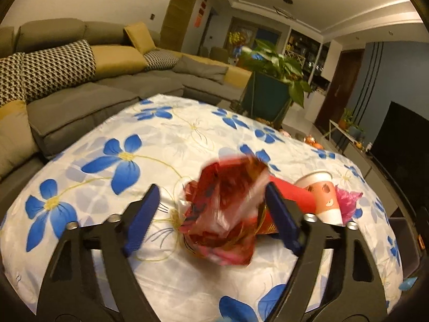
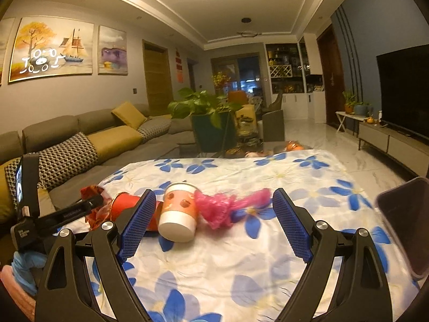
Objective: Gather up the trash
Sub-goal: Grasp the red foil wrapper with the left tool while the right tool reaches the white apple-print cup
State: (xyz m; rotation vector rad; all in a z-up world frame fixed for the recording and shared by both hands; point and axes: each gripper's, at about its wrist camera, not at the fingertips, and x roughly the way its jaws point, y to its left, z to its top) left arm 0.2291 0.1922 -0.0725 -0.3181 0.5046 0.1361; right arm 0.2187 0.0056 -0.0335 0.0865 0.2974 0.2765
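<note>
Both grippers' blue fingers [image 1: 142, 214] released, red wrapper [image 1: 225, 214] between the left pair, paper cup [image 2: 178, 214] beyond.

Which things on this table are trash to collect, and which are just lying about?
Trash: red wrapper, paper cup, red cup, pink plastic bag.
Not the job: floral tablecloth, phone, potted plant, sofa.

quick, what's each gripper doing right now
left gripper: open, red wrapper between its fingers, not clamped
right gripper: open, holding nothing
</note>
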